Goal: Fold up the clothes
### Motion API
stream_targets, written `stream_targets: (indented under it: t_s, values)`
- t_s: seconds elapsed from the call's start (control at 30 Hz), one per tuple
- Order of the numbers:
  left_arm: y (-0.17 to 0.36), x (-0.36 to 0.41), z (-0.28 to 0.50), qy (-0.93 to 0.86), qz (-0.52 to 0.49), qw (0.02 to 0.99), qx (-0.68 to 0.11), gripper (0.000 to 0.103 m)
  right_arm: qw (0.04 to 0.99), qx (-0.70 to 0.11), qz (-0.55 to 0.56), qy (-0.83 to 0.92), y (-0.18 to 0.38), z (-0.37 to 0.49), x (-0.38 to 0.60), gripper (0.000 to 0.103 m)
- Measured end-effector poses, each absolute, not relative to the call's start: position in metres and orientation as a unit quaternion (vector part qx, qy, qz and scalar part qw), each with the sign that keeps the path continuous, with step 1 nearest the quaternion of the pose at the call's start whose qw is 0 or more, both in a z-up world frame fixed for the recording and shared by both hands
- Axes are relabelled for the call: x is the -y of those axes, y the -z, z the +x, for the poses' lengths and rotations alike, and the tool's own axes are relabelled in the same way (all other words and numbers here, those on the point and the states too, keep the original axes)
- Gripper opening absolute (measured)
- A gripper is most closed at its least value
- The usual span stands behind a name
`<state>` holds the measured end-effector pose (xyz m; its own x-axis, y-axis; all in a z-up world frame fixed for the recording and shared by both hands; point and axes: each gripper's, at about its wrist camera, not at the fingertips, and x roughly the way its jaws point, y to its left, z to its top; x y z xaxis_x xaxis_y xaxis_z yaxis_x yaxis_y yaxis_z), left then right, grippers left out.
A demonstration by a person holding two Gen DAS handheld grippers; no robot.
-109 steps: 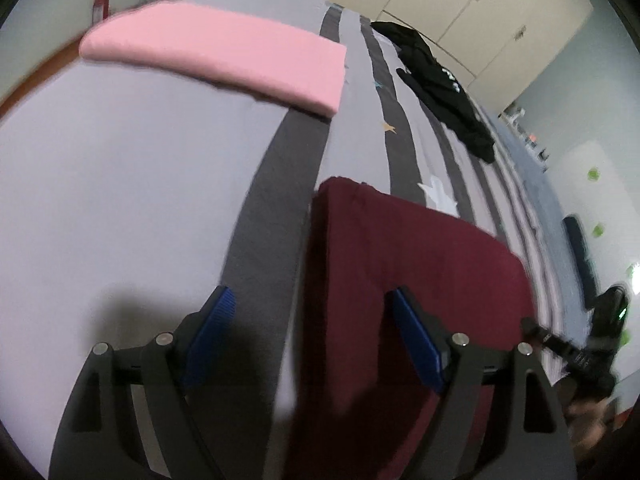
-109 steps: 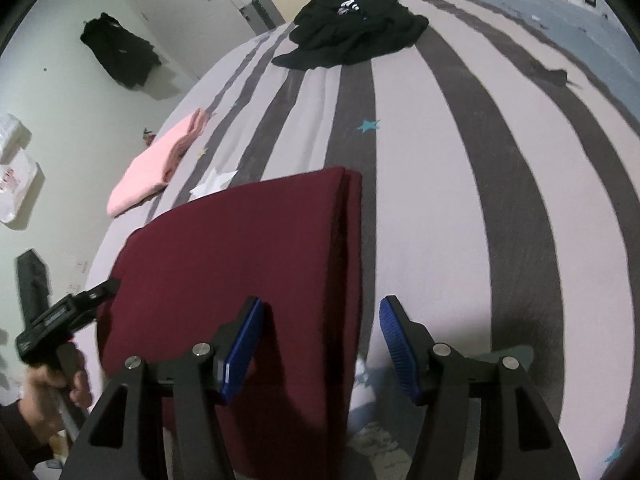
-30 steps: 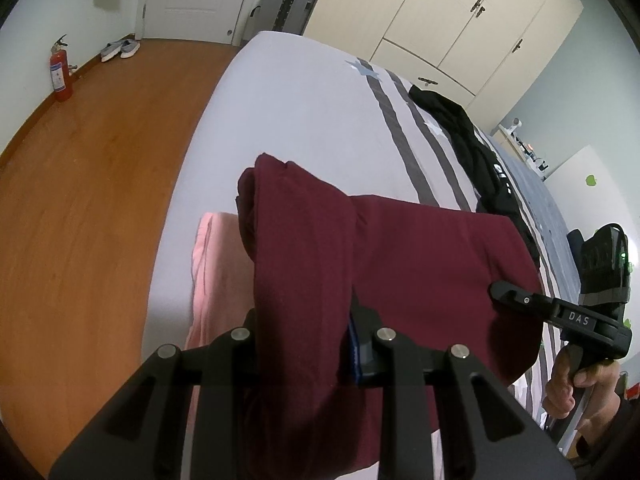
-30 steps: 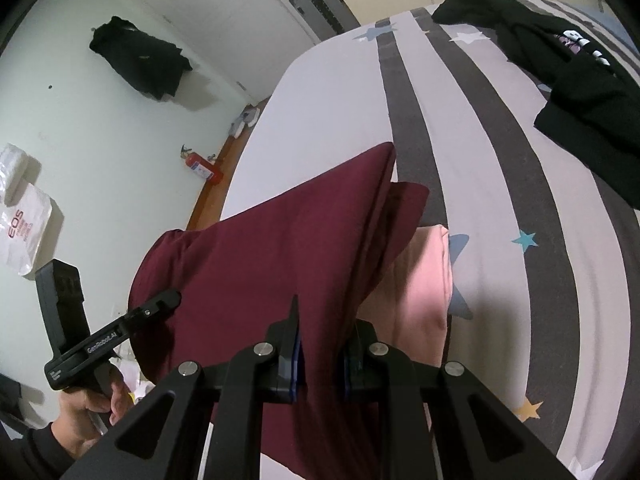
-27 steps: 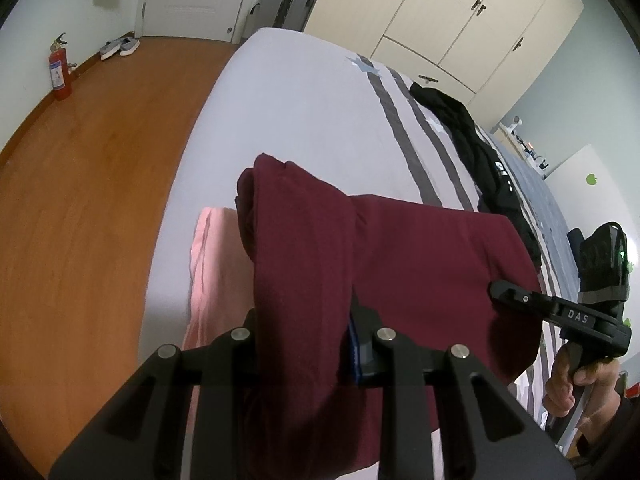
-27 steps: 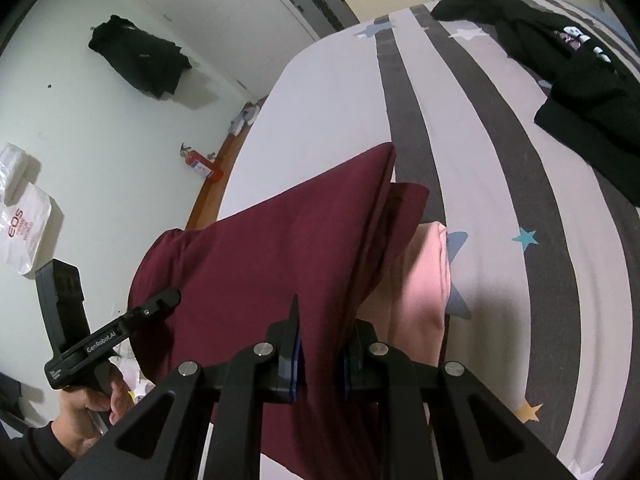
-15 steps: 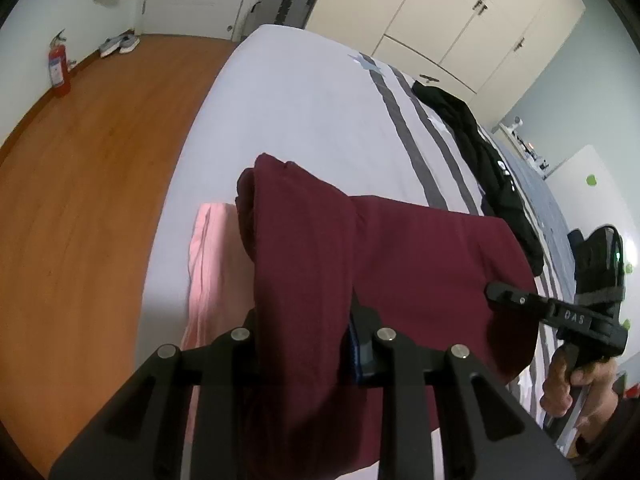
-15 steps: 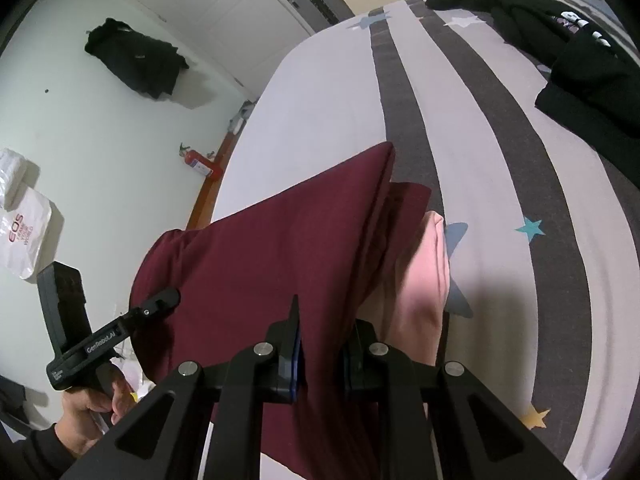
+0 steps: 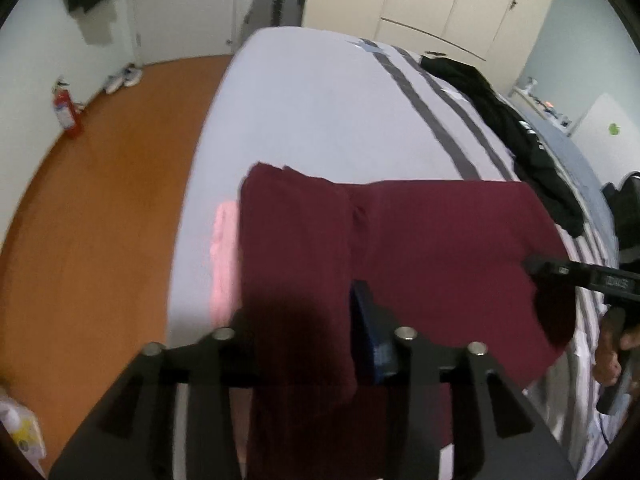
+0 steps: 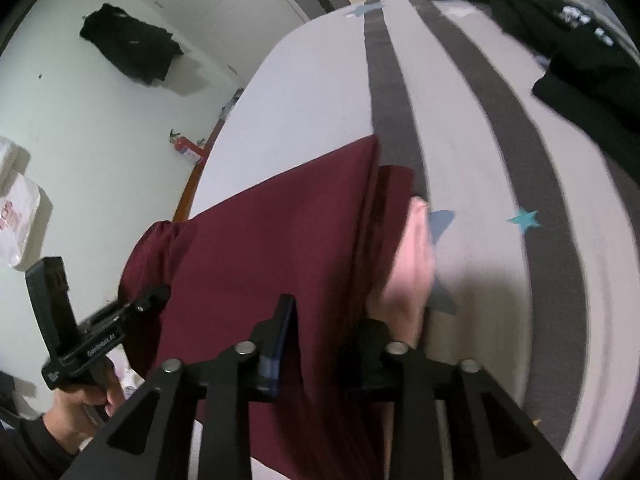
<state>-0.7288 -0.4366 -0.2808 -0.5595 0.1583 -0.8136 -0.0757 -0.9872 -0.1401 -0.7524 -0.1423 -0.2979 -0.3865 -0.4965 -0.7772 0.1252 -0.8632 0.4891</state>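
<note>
The folded maroon garment lies on the striped bed, spread across a folded pink garment whose edge peeks out at its nine o'clock in the left wrist view. The maroon cloth is dark and smooth, folded into a thick slab with a rolled double edge at each end. The left gripper straddles one end, its jaws opening with the fold between them; the blue pad at three o'clock appears to stand just clear of the cloth, though blur makes this uncertain. The right gripper straddles the other end, its jaws likewise opening with cloth between them. A black garment lies at one o'clock, well apart.
</note>
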Motion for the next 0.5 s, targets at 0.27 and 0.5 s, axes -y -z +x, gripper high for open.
stream_targets:
  t_s: [0.27,0.5]
  values:
    - [0.265,0.45,-0.715,-0.905,-0.424,0.022,0.026,0.068,0.153,0.129,0.493,0.847,0.283,-0.734,0.123,0.039]
    - [0.242,0.46,-0.708,-0.917,-0.398,-0.034,0.009,0.066,0.072,0.08,0.473,0.874,0.266,-0.729,0.12,0.039]
